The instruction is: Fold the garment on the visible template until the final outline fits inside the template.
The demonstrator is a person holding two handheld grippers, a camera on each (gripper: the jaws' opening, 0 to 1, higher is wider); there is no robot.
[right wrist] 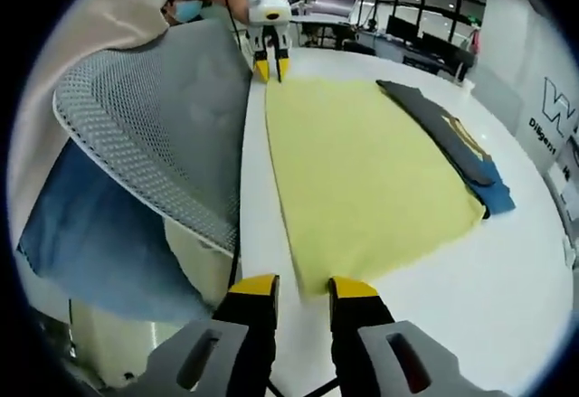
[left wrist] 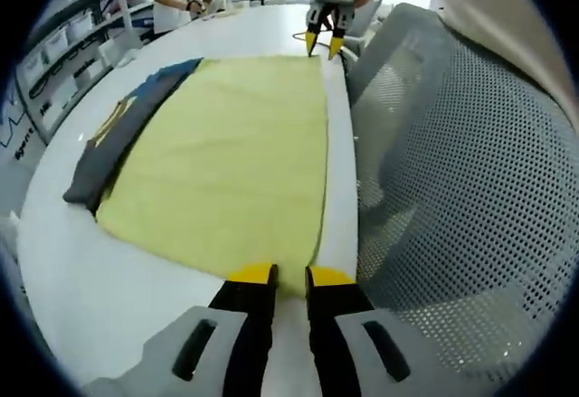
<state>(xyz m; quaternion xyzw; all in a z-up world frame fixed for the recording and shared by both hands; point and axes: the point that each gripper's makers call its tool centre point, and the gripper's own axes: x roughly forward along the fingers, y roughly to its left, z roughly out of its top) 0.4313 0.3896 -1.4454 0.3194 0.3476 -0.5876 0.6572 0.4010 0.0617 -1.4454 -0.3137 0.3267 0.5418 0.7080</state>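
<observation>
While both grippers sit released at the near corners of the yellow garment [left wrist: 226, 157] spread flat on the white worktop [left wrist: 99, 297], left gripper [left wrist: 289, 275] and right gripper [right wrist: 296, 281] look set to clench those corners and fold toward the dark template [left wrist: 118, 139] at the far edge.

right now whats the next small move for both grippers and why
Probably close both on the near edge. The left gripper and right gripper each sit open at a near corner of the yellow cloth, which lies flat on the white table and isn't gripped yet.
</observation>
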